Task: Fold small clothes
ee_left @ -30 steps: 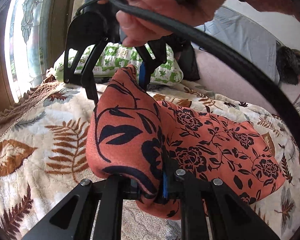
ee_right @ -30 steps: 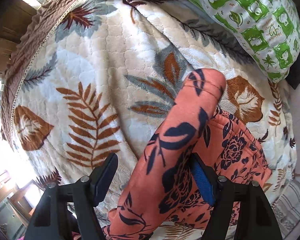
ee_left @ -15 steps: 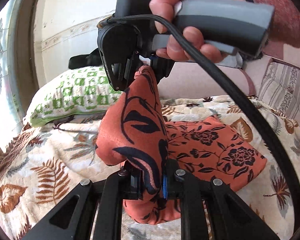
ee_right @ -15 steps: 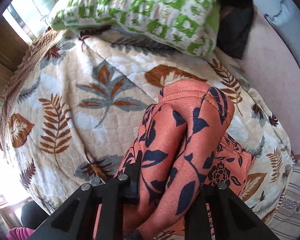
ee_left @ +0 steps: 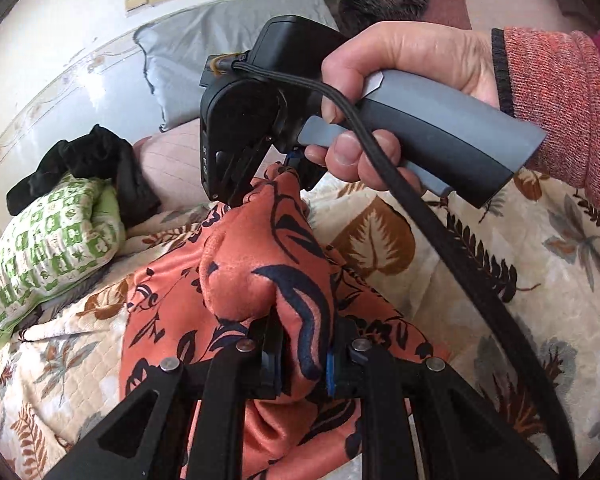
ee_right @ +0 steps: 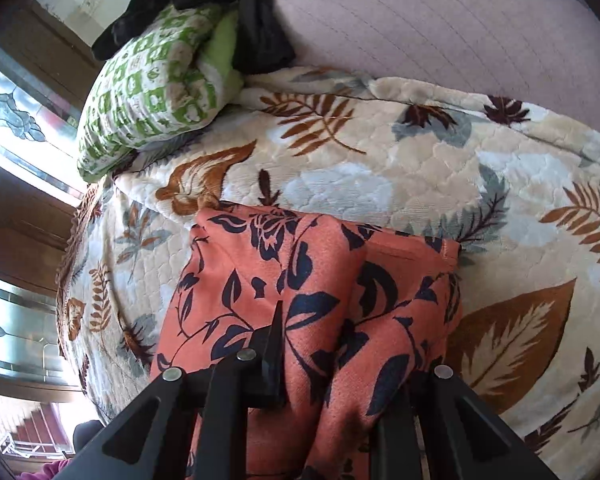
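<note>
Across the bed's leaf-print quilt (ee_right: 380,152), centre of both views: one orange garment (ee_right: 300,264) with dark floral print, small, partly lifted, the rest lying on the quilt.

Left tongs (ee_left: 300,364), lower centre of the left wrist view: narrow, clamped on a bunched fold of the garment. No change in grip from a second ago.

Right tongs (ee_left: 268,184), centre of the left view, carried by a hand (ee_left: 400,92) in a knit sleeve (ee_left: 556,112): narrow, pinching the far end of the same fold. A second ago they stood wide around the cloth; they have since shut on it.

Change noted: both grippers have swung across the bed with the cloth, so the raised edge now hangs between two grips over the flat part of the garment.

Judgement: a fold is under way, with the held edge likely to be laid over the lower layer next.

Also present: green-and-white patterned pillow (ee_right: 152,80), upper left; black clothing (ee_right: 228,8) on it; pink mattress cover (ee_right: 440,28), upper right.
</note>
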The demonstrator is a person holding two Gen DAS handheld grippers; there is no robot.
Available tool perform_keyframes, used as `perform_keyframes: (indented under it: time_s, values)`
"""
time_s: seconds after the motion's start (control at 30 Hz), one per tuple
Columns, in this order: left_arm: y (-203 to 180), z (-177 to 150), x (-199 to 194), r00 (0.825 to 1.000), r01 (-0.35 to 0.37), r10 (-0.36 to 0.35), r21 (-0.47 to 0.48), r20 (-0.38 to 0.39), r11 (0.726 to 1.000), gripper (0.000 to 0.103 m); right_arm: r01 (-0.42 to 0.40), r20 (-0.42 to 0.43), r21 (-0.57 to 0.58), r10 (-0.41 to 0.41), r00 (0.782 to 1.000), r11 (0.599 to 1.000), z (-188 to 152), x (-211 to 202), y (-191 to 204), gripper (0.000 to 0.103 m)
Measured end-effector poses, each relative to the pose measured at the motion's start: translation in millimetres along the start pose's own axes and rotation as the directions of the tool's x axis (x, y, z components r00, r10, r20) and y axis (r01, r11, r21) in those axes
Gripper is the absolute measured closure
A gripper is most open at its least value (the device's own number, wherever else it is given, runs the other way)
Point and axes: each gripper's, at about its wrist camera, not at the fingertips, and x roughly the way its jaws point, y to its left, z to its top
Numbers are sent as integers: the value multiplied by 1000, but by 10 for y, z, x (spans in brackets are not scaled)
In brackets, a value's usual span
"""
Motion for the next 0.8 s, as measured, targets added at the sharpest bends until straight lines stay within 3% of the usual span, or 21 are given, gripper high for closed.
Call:
perform_keyframes:
  time_s: [0.13, 0.2, 0.23, 0.27, 0.3, 0.33, 0.4, 0.47, 0.5, 0.57, 0.6, 0.7, 0.8]
  values:
    - [-189, -52, 272, 998, 1, 1, 30, -70, 1000, 83, -60, 13, 50, 59, 998, 997, -15, 239, -392, 84]
    - [-264, -103, 282, 997, 12, -7, 66, -78, 998, 69, -100, 6, 101, 100, 995, 990, -39, 336, -584, 78]
    - [-307, -125, 270, 996, 31, -23, 90, -84, 995, 62, -128, 14, 125, 127, 992, 984, -63, 341, -663, 66]
    - [-327, -146, 218, 996, 43, -34, 111, -86, 993, 57, -128, 27, 138, 126, 992, 982, -96, 311, -728, 43]
    - [-334, -167, 143, 996, 49, -38, 130, -82, 990, 55, -98, 47, 151, 92, 995, 984, -134, 251, -782, 35]
    - [-295, -206, 13, 996, 58, -48, 143, -78, 988, 54, -83, 79, 169, 70, 994, 982, -179, 160, -847, 33]
    - [-208, -254, -234, 995, 81, -71, 145, -72, 986, 50, -109, 139, 210, 81, 987, 972, -299, -86, -963, 33]
    - [-25, -290, -526, 994, 104, -100, 119, -41, 987, 48, -87, 206, 230, 39, 978, 969, -445, -399, -959, 35]
    - [115, -289, -646, 996, 94, -92, 100, -19, 991, 42, -81, 226, 212, 32, 974, 974, -525, -544, -882, 38]
    - [389, -296, -819, 999, 40, -40, 43, 11, 998, 33, -61, 254, 154, 20, 967, 986, -684, -778, -630, 65]
    - [540, -299, -858, 1000, 14, -14, 5, 14, 1000, 33, -39, 253, 125, 6, 967, 991, -756, -841, -478, 67]
    - [945, -319, -727, 998, -49, 45, -113, -38, 992, 33, -5, 222, 78, -12, 975, 997, -956, -816, -96, 69]
    - [1164, -448, -402, 992, -40, 16, -196, -124, 980, 33, 30, 204, 105, -51, 978, 994, -1110, -606, 53, 70]
